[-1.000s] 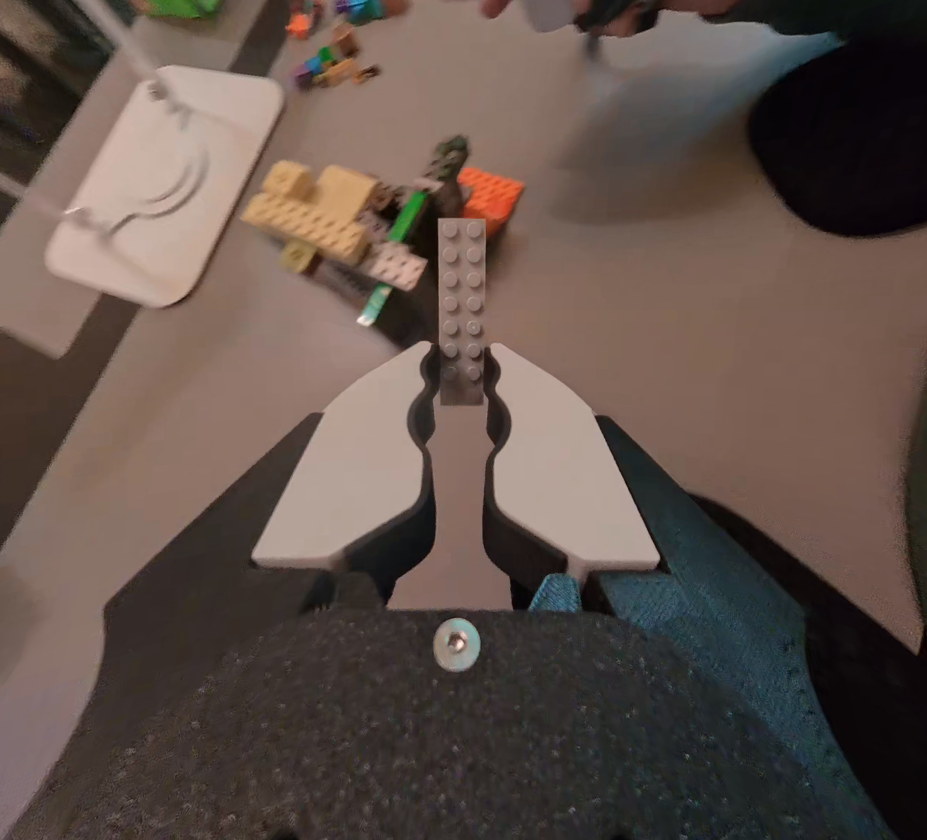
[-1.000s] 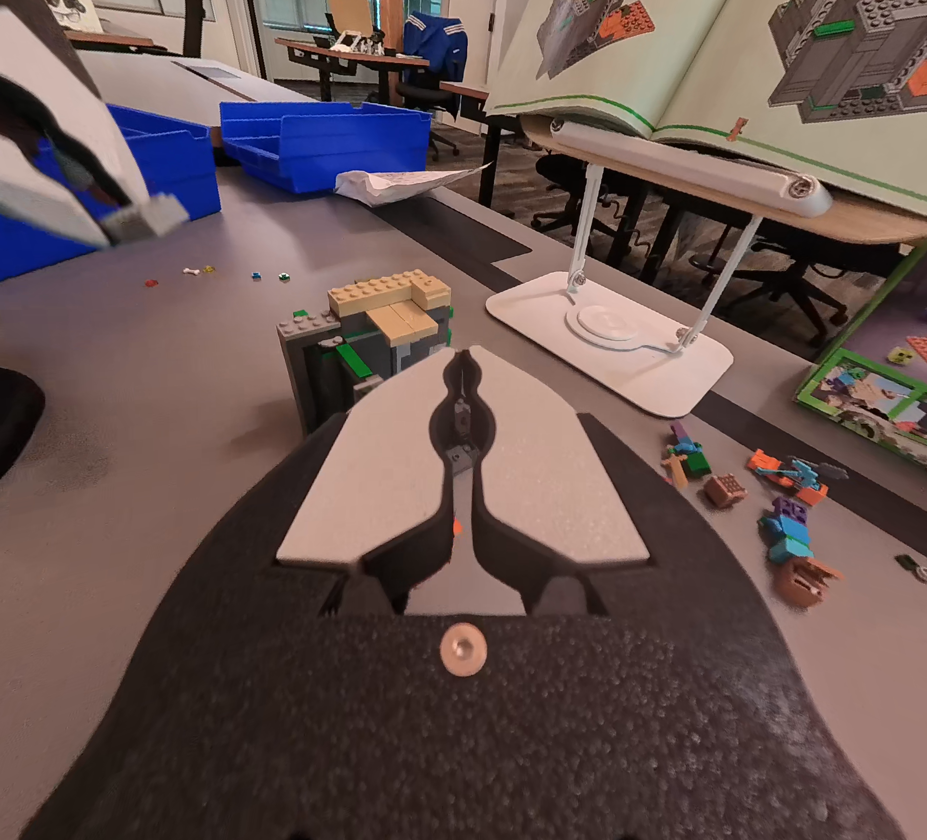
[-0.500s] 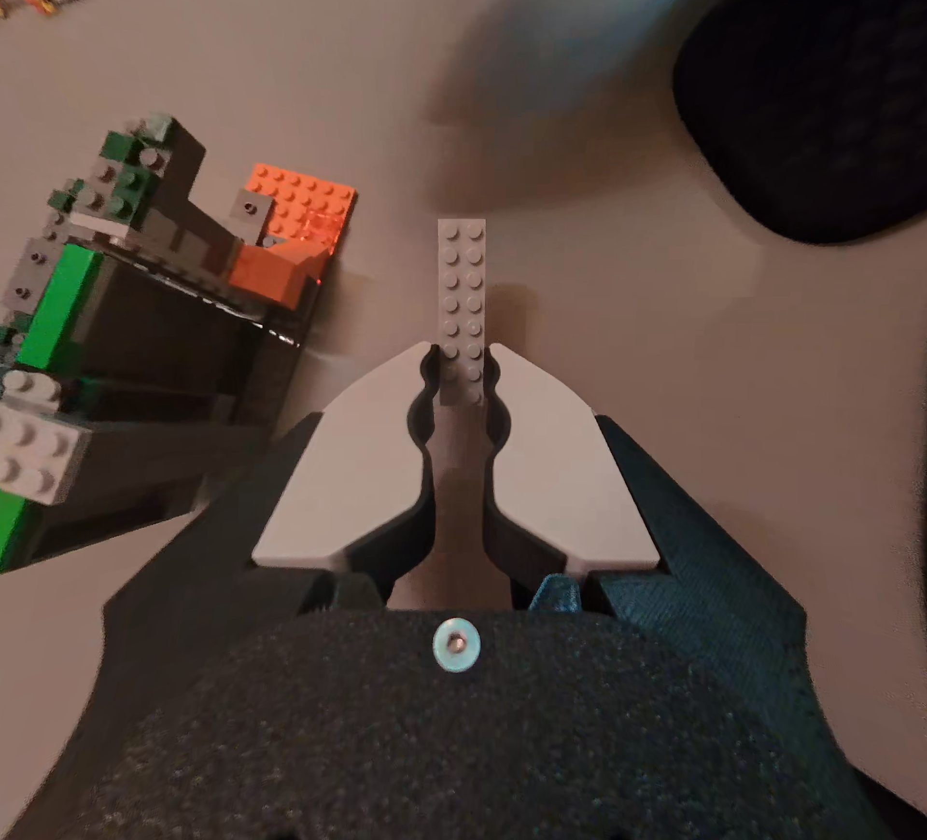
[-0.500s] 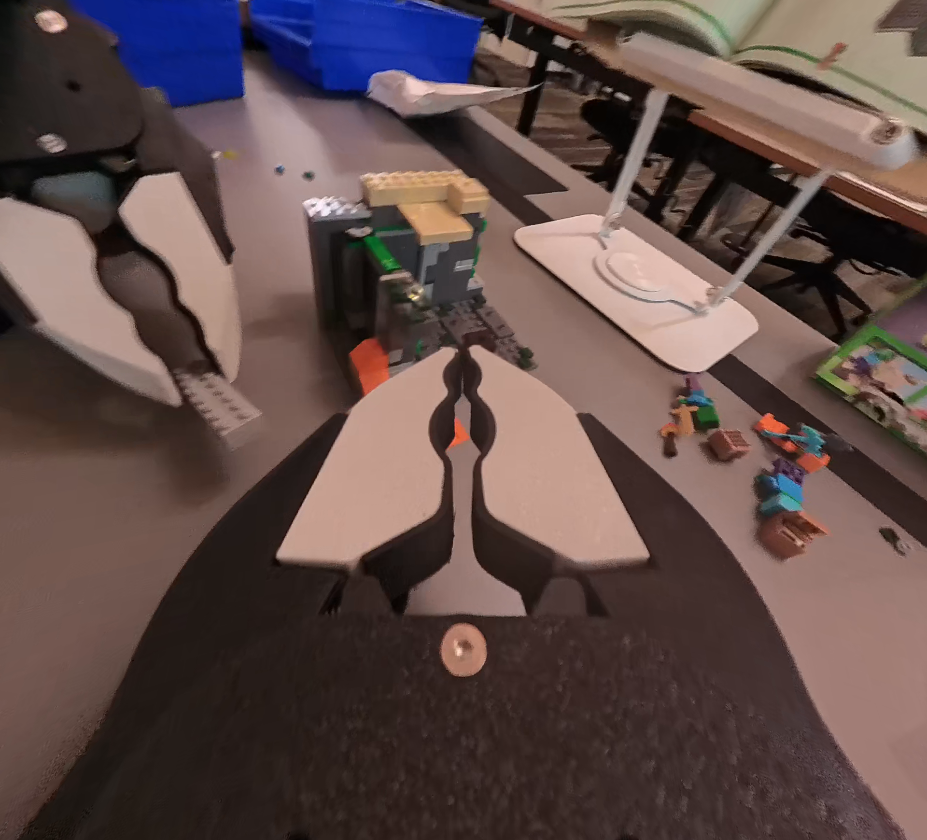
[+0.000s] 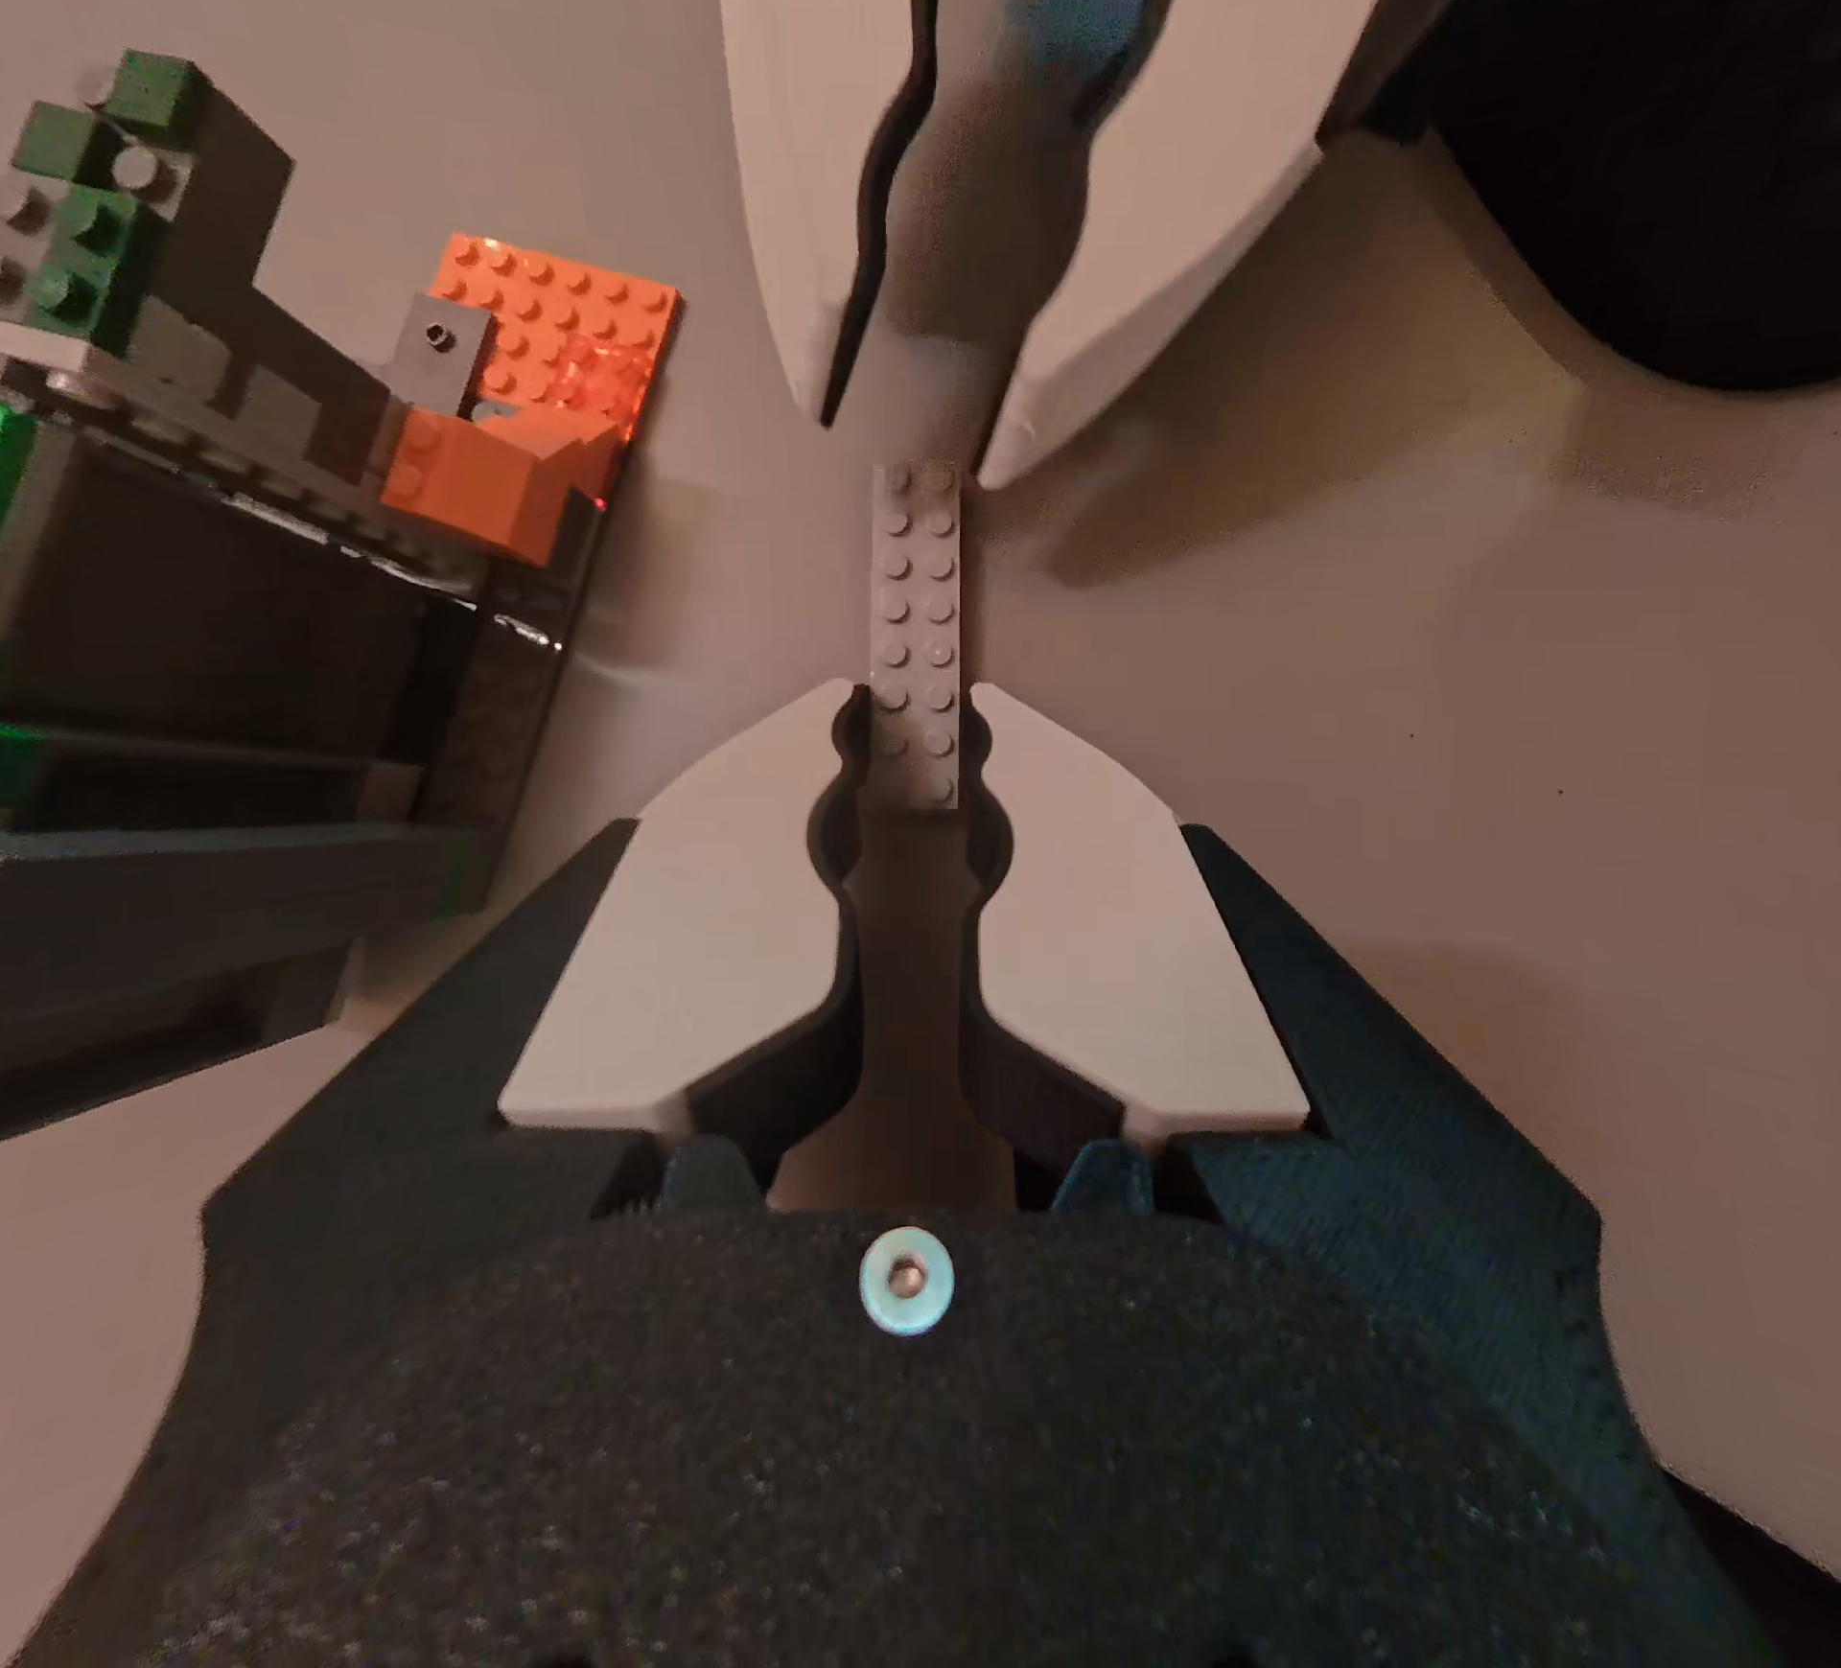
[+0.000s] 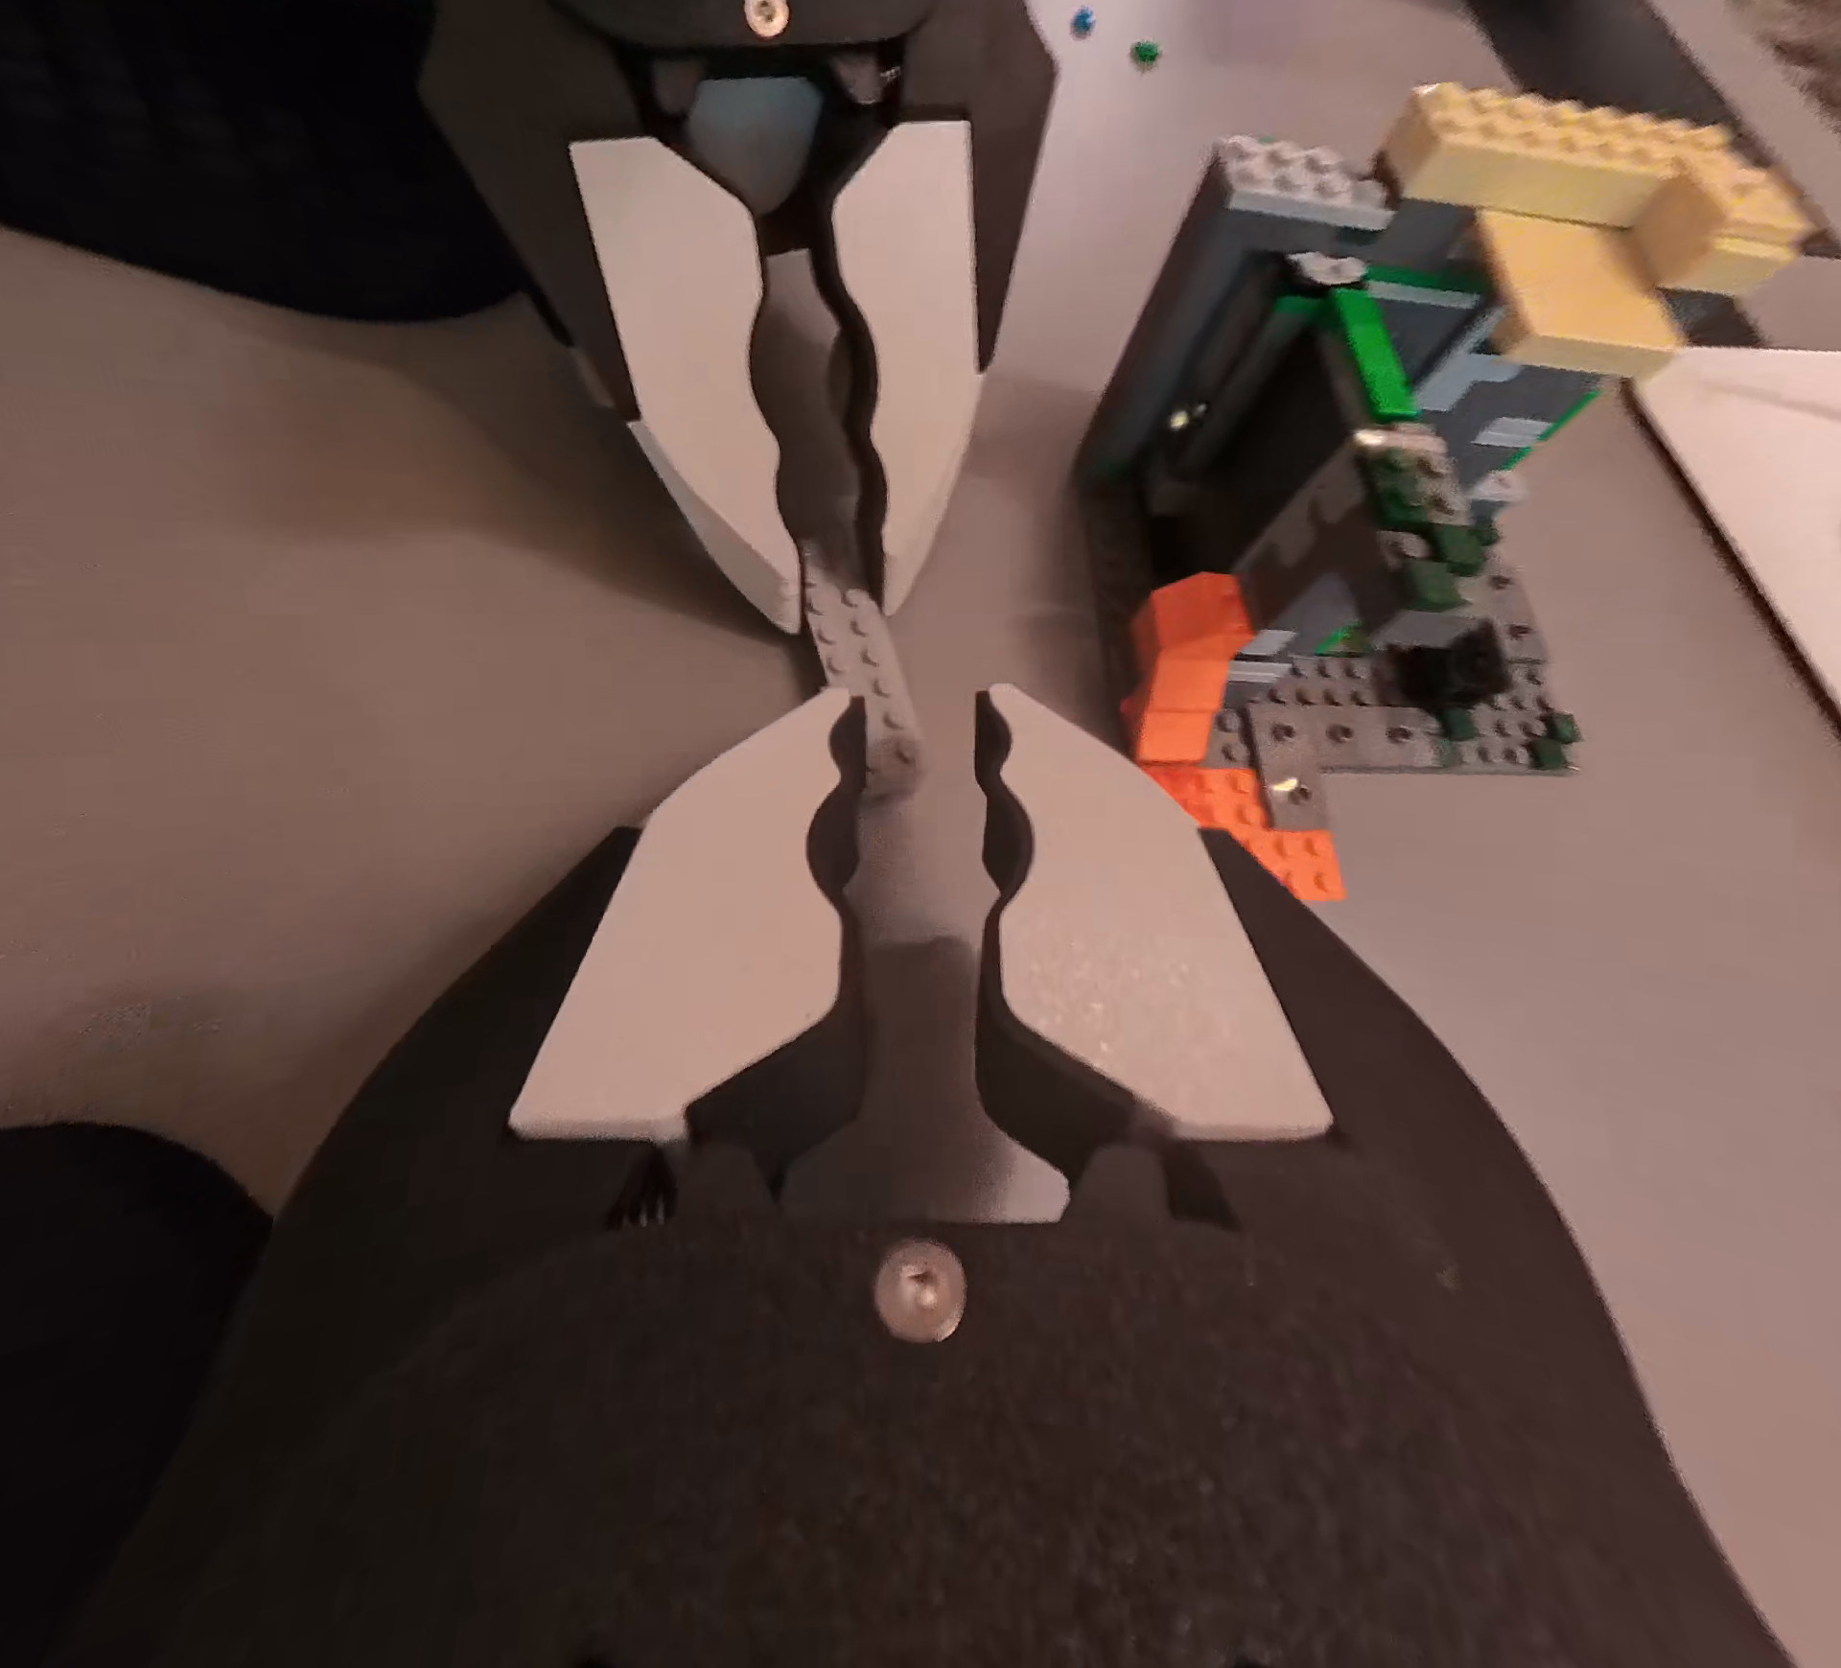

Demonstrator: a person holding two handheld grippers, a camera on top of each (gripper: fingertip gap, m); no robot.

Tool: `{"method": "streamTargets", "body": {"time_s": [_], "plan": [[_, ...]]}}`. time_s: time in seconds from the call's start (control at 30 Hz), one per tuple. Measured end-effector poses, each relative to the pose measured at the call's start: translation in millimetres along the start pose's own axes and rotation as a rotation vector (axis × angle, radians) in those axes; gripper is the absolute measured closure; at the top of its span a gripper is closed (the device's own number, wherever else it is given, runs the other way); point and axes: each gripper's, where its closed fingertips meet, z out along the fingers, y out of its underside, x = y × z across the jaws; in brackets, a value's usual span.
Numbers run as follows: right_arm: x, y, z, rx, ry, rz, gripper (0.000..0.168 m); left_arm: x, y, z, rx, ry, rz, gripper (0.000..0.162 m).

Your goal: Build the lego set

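My left gripper [image 5: 915, 696] is shut on one end of a long grey studded plate [image 5: 917, 594] and holds it above the table. My right gripper [image 6: 917, 704] faces it tip to tip with its jaws open. The plate's free end [image 6: 877, 704] lies between the right fingers, close to the left one, with a clear gap to the right one. The left gripper also shows in the right wrist view [image 6: 842, 604], and the right gripper in the left wrist view [image 5: 907, 445]. The partly built lego model [image 6: 1395, 475] stands to the right, with an orange plate [image 6: 1285, 833] at its foot.
The model also shows at the left of the left wrist view [image 5: 199, 525], with its orange plate [image 5: 568, 325]. A white stand base [image 6: 1753, 465] lies beyond the model. Two tiny loose pieces [image 6: 1081, 17] sit farther back. A dark rounded shape [image 5: 1694, 126] fills the upper right. The left gripper's tips are roughly 5 cm from the right gripper's.
My right gripper swung round to face the left one and opened from shut; its fingers now flank the plate's free end. The left gripper kept hold of the plate and moved closer to the model.
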Motion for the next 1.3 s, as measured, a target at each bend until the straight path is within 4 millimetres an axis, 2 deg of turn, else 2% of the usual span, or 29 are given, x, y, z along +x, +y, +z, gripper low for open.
{"method": "streamTargets", "body": {"time_s": [0.13,0.4,0.73,0.93,1.0,1.3], "plan": [[-8,5,14,-0.057,-0.031,-0.015,0.136,0,0,1,0.003,-0.004,0.005,0.146],[-12,11,26,-0.11,-0.049,-0.038,0.135,0,-1,-2,0.027,-0.011,0.013,0.143],[-15,12,30,-0.168,-0.109,-0.037,0.139,-6,-1,-17,0.096,-0.039,-0.026,0.144],[-15,13,30,-0.207,-0.158,-0.023,0.142,-19,-5,-30,0.217,-0.113,-0.058,0.151],[-13,14,31,-0.218,-0.157,-0.026,0.15,-25,-5,-33,0.248,-0.137,-0.077,0.151],[-14,16,25,-0.225,-0.132,-0.014,0.152,-43,-3,-48,0.33,-0.218,-0.146,0.15]]}}
